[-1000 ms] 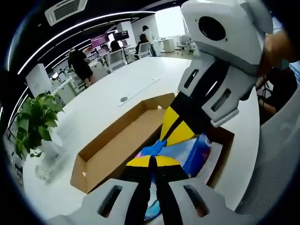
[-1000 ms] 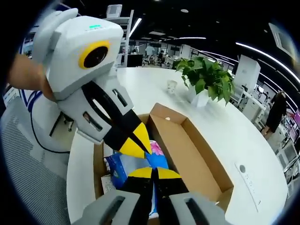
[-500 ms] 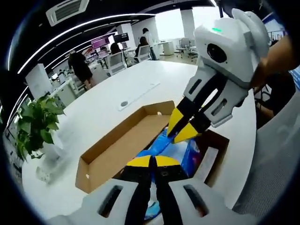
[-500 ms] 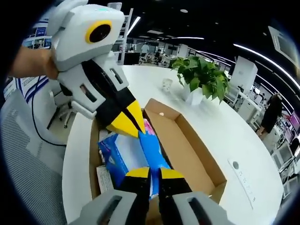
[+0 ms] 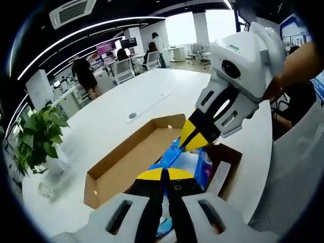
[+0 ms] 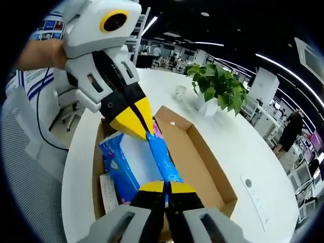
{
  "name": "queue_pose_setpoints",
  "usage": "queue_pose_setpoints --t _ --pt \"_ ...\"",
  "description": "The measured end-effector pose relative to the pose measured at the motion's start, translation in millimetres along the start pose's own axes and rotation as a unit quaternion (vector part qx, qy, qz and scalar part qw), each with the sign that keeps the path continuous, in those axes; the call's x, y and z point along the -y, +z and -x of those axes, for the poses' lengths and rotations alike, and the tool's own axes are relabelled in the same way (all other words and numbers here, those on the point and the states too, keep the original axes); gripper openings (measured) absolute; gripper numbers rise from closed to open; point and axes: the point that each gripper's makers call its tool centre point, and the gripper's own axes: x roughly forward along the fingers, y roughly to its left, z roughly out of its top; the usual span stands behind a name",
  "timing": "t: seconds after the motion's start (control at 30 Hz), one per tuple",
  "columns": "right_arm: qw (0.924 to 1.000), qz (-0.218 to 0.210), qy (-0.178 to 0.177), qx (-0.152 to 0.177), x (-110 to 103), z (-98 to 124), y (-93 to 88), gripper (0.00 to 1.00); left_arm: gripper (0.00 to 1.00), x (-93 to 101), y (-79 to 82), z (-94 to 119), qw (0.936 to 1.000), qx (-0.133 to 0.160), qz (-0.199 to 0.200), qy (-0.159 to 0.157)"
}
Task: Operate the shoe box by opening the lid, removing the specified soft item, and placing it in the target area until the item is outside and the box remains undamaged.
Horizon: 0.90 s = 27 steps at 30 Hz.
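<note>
Since the earlier pictures the blue soft pack (image 6: 135, 163) has been raised higher out of the shoe box (image 6: 202, 161), and more of its pale top face is now shown in the right gripper view, while the box has stayed open on the white table (image 5: 116, 109). The pack is held from both ends — the left gripper (image 6: 135, 126) is pinched on its far edge, and the right gripper (image 6: 163, 188) is pressed together on its near blue edge; in the left gripper view the same is seen, the left gripper (image 5: 162, 175) clamped on the blue wrapping and the right gripper (image 5: 188, 140) biting it from above. The pack is not yet outside: it hangs over the box's compartment nearest the person, with its lower part between the cardboard walls. For the step to be done well, both ends should probably be lifted together and kept level, so that the soft wrapping is not stretched or torn, and the pack should be carried clear above the rim before it is moved sideways — otherwise the thin wall could be caught and bent. Counted from large to small: one table, one shoe box with its lid part lying open beside, one potted plant (image 6: 218, 86), one blue pack, two grippers, and one small white paper (image 6: 108, 191) left in the box.
</note>
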Motion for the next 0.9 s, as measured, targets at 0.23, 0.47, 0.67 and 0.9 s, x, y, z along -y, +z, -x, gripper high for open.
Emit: queue_pose_setpoints --t 0.23,0.47,0.67,0.9 --pt "1.0 0.001 -0.004 0.001 5 11 4.9 0.0 0.0 0.0 2.4 1 0.9999 0.0 0.009 -0.006" --pt "0.9999 0.003 -0.016 0.0 13 25 8.3 0.0 0.0 2.0 13.7 1 0.9998 0.004 0.011 -0.014" --pt "0.9997 -0.001 -0.025 0.0 20 36 6.4 0.0 0.0 7.0 23.7 -2 0.9997 0.004 0.004 -0.023" --pt "0.9992 -0.013 -0.039 0.001 32 54 3.7 0.0 0.0 14.0 41.5 -7 0.9993 0.008 -0.008 -0.035"
